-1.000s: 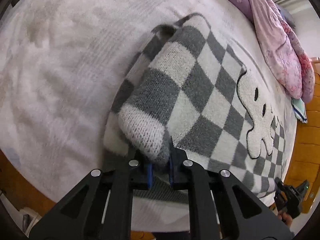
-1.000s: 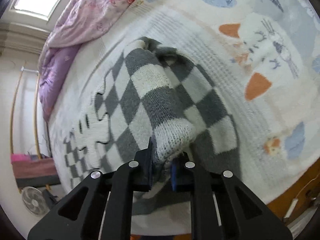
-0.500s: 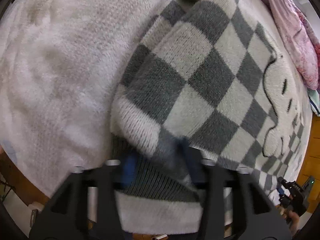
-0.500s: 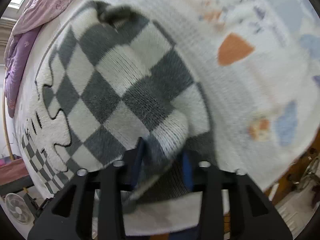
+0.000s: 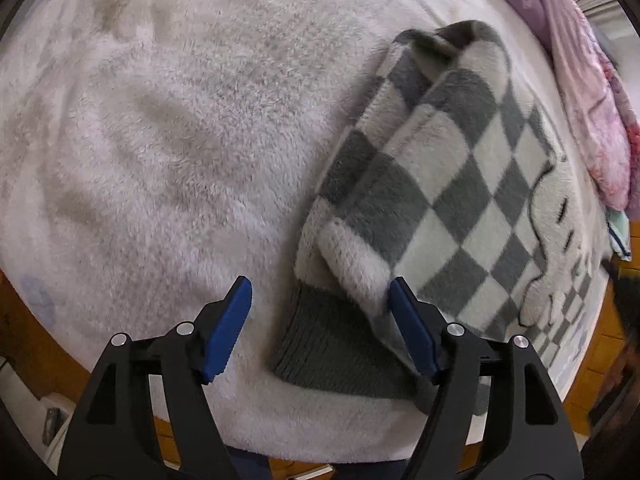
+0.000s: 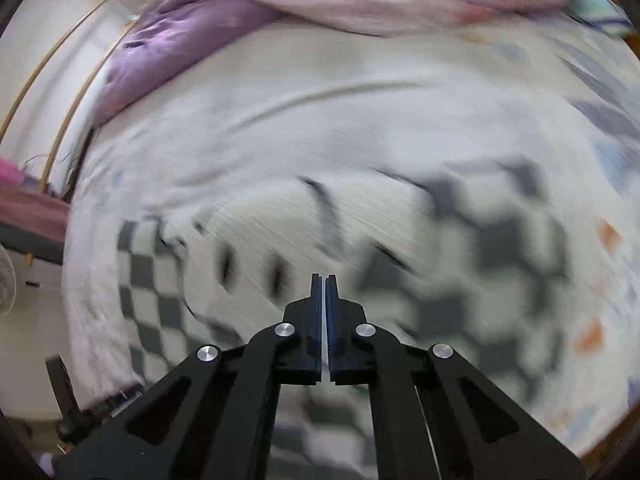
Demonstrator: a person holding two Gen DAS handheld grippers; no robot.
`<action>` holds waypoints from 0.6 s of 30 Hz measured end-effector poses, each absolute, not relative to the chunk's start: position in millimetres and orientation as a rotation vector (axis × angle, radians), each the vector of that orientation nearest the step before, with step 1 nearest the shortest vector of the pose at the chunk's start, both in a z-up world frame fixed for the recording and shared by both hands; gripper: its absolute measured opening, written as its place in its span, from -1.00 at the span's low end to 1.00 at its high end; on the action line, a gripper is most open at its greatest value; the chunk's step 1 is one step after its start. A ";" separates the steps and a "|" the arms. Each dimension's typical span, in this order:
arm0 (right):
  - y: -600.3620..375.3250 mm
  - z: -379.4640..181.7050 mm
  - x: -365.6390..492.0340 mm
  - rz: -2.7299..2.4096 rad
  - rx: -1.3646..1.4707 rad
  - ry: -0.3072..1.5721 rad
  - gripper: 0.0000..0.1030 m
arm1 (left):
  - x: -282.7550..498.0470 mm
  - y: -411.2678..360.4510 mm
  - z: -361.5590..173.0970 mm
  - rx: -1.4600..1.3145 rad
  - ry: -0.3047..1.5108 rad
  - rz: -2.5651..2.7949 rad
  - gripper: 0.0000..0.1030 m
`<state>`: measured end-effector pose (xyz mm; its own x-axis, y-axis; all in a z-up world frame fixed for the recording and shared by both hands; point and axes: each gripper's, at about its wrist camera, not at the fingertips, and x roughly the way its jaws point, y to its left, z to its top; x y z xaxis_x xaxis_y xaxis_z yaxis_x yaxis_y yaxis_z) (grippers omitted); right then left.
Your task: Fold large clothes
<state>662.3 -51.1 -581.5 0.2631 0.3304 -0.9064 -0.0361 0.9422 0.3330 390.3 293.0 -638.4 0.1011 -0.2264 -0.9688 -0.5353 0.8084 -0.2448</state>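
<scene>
A grey and white checkered knit sweater (image 5: 448,184) with a white cartoon figure lies on a fluffy white blanket (image 5: 180,128). Its sleeve is folded over the body, the ribbed grey cuff (image 5: 332,348) nearest me. My left gripper (image 5: 320,300) is open and empty, its fingers either side of the sleeve end, the right blue pad (image 5: 412,328) touching the fabric. My right gripper (image 6: 324,280) is shut and empty, above the sweater (image 6: 460,264), which is blurred in the right wrist view.
Pink and purple bedding (image 5: 580,92) is piled along the far side of the bed, also in the right wrist view (image 6: 320,4). The wooden bed edge (image 5: 24,340) runs close below the left gripper. A fan (image 6: 6,280) stands at the left on the floor.
Both grippers have let go of the sleeve ends. The left one has opened wide and shifted left. The right one has shut empty and swung towards the sweater's cartoon figure.
</scene>
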 end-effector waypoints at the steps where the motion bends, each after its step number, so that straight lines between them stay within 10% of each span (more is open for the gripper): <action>1: -38.6 -587.1 670.9 0.258 0.261 1.280 -0.98 | 393.3 293.4 -641.6 -0.638 1.487 0.259 0.45; 18: -20.5 -653.6 619.2 0.169 0.261 1.501 -1.00 | 415.6 311.6 -690.7 -0.667 1.594 0.170 0.66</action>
